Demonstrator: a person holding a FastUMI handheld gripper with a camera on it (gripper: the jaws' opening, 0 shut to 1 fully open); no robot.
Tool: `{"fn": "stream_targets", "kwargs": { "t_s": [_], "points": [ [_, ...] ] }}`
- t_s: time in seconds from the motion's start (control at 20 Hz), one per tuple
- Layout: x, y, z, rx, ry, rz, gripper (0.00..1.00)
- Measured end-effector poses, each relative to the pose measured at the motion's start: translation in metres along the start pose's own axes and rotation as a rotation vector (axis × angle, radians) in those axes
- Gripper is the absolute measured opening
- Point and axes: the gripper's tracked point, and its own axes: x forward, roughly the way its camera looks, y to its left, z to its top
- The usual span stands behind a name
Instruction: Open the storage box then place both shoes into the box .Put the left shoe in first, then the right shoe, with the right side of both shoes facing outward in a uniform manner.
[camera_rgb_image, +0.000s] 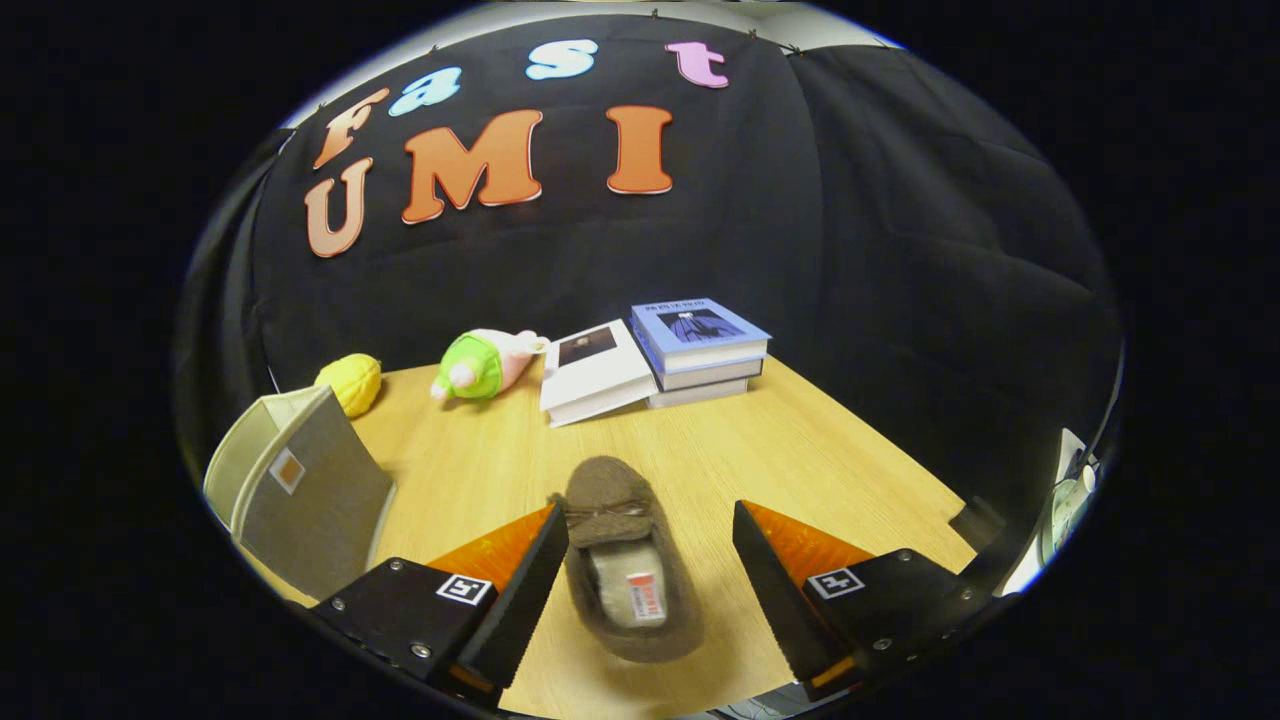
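Shoe (625, 560) lies flat on the wooden table (800, 450), a brown fuzzy slipper with a small bow near its toe, and I see it sitting between my gripper (650, 525) fingers with the toe pointing away from me. My fingers are spread wide: the left one comes right up to the slipper's side near the bow, whether touching I cannot tell, while the right one stands clear of it with bare table between. Off beyond my left finger stands the storage box (300, 480), a grey fabric one. Further ahead I see a yellow plush toy (350, 382), a green and pink plush toy (485, 365), and a stack of books (700, 350) with another book (592, 372) leaning against it
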Motion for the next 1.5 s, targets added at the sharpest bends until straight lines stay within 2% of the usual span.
{"fn": "stream_targets", "kwargs": {
  "t_s": [0.3,0.7,0.8,0.9,0.95,1.05,1.25,1.4,1.5],
  "points": [
    [0.024,-0.013,-0.023,0.001,0.056,0.029,0.97],
    [0.045,-0.009,-0.046,-0.058,0.119,0.041,0.90],
    [0.051,-0.003,-0.050,-0.049,0.138,0.064,0.85],
    [0.055,0.006,-0.052,-0.032,0.157,0.104,0.74],
    [0.056,0.009,-0.055,-0.018,0.176,0.116,0.64],
    [0.059,0.012,-0.058,-0.006,0.191,0.123,0.53],
    [0.057,0.011,-0.058,-0.067,0.194,0.093,0.39],
    [0.059,0.009,-0.060,-0.070,0.218,0.074,0.35],
    [0.063,0.001,-0.056,-0.048,0.203,0.036,0.24]
  ]
}}
